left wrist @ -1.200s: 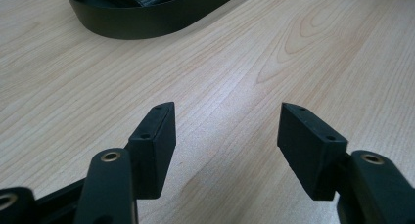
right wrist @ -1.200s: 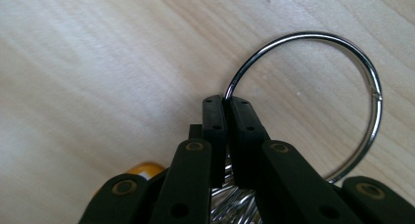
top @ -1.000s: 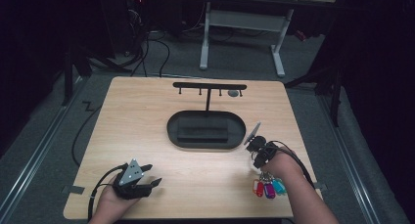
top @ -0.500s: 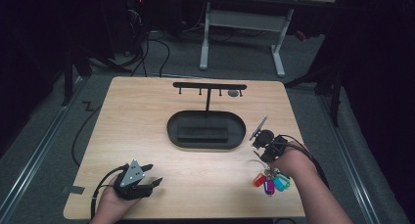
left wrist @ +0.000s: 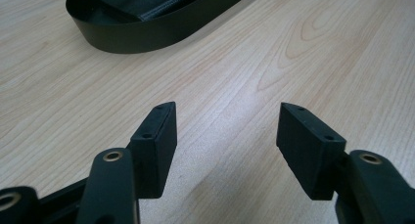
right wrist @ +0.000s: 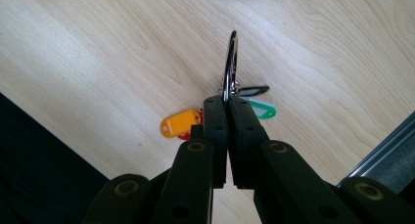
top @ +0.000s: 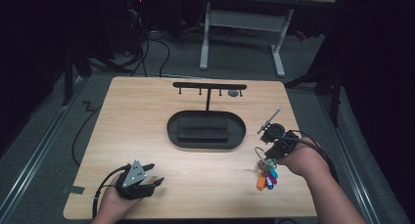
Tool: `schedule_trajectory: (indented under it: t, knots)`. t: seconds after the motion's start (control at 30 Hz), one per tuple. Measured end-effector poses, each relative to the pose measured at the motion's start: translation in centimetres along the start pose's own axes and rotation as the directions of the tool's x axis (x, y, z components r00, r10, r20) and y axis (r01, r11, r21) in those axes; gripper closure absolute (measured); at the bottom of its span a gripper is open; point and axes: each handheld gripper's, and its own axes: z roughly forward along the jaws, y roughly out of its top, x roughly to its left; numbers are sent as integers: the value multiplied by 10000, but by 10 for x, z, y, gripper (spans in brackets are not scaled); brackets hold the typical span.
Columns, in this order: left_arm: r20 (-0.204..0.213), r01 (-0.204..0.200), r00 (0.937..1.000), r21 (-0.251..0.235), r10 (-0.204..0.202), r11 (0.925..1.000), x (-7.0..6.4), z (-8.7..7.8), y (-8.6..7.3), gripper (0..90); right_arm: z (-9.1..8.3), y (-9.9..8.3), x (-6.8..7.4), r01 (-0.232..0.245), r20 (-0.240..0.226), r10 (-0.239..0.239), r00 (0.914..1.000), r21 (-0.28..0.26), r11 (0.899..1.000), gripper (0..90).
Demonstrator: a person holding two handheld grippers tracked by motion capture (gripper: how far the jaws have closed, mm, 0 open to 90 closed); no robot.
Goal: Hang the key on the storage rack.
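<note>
Near the bench's right edge, the right hand-held gripper clenches a key ring; its coloured tags seemingly touch the bench. The left hand-held gripper gapes released by the front-left corner.

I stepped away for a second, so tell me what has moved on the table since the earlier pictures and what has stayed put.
The right gripper, shut on the key ring, has lifted a little, and the coloured tags hanging from the ring have swung slightly left with it. Nothing was newly taken or let go. The left gripper stays open at the near left of the table, and the black tray and hook stand have not moved.
</note>
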Motion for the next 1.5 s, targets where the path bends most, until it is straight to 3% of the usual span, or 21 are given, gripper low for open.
schedule_trajectory:
  t: [0.33, 0.4, 0.67, 1.27, 1.5]
  knots:
    - [348, 370, 9988, -491, -353, 9981, 1, -1, -2, 387, -29, 3, -2, -2, 226, 8, 9997, -256, 9997, 878]
    - [465, 349, 9984, -409, -330, 9986, 1, -1, -4, 398, -34, 5, -2, -15, 239, 23, 9997, -318, 9995, 878]
    - [399, 305, 9988, -510, -285, 9982, 1, -3, -5, 384, -53, 15, -1, 145, 458, -114, 9989, -668, 9977, 878]
    - [356, 205, 9992, -522, -187, 9984, 1, -1, -5, 345, -60, 36, -3, 138, 603, -91, 9981, -776, 9969, 878]
    - [328, 141, 9994, -521, -124, 9985, 2, 1, -5, 346, -63, 46, -7, 84, 513, -55, 9987, -559, 9984, 879]
